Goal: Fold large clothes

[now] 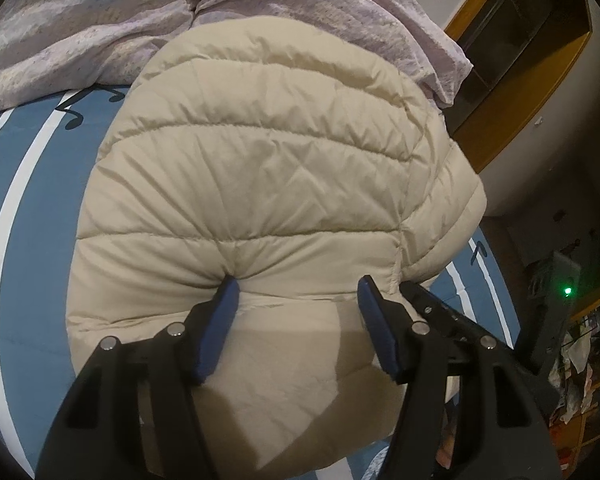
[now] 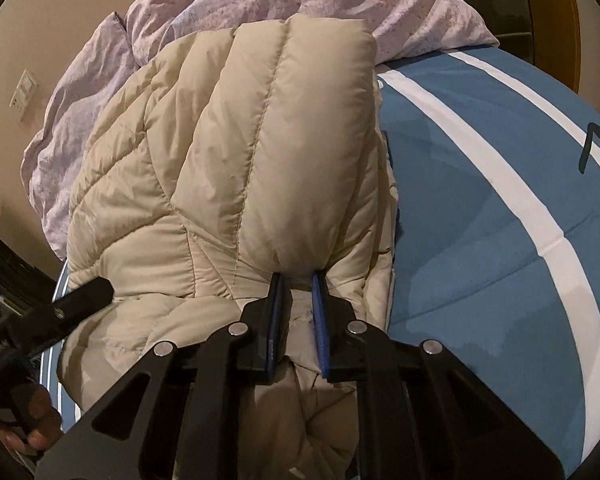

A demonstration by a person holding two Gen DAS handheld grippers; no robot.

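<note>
The cream jacket point(image 1: 260, 184) lies folded on the blue bed point(image 1: 28, 208), by a lilac duvet point(image 1: 80, 20). The right gripper point(image 2: 298, 280) pinches a fold of it. The left gripper point(image 1: 296, 288) stands half-open, fingertips pressing into the jacket.

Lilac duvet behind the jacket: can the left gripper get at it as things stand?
Probably not directly. The puffy cream jacket lies between the left gripper and the lilac duvet, and one of its fingers presses into the jacket. Lifted over the jacket, nothing else seems to block it.
</note>
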